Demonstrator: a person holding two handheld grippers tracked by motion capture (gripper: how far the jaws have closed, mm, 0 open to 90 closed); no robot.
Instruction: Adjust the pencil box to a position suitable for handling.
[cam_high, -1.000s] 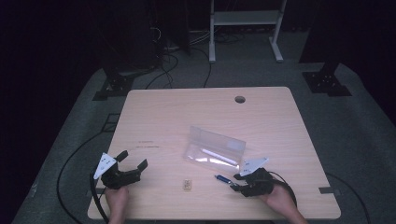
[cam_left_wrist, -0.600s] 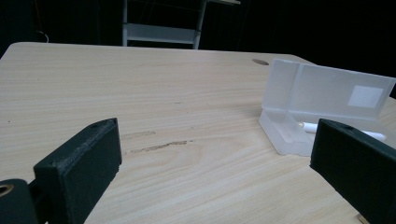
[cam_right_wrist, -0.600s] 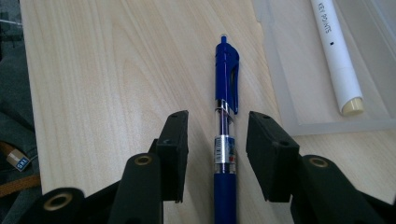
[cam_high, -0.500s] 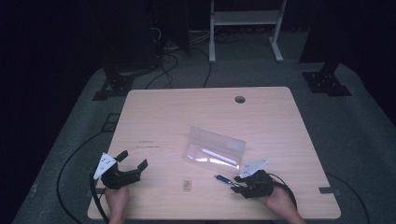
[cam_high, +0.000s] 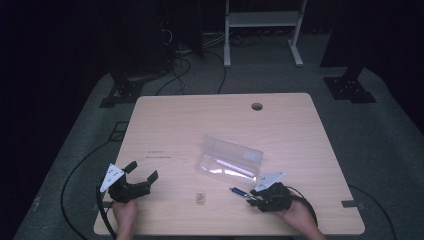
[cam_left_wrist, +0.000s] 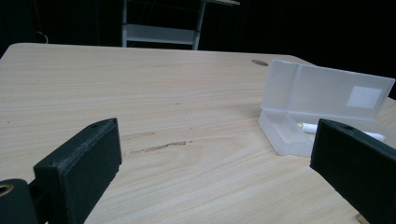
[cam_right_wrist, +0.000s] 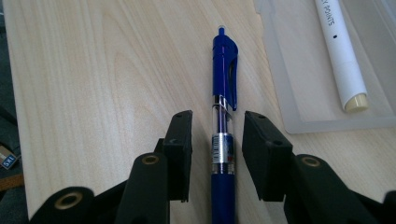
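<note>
Barely shifted since earlier: right gripper (cam_right_wrist: 212, 140) straddling blue clear-barrelled pen (cam_right_wrist: 223, 116), jaws apart, parallel to pen's long axis; left gripper (cam_high: 137, 177) spread wide, idle.

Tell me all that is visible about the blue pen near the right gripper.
The blue pen is a retractable one: dark blue cap end with clip and push button, clear middle barrel with a silver band, blue grip section. It lies flat on the wooden table, beside the clear plastic case. The right gripper straddles its barrel with open jaws, a gap showing on each side.
</note>
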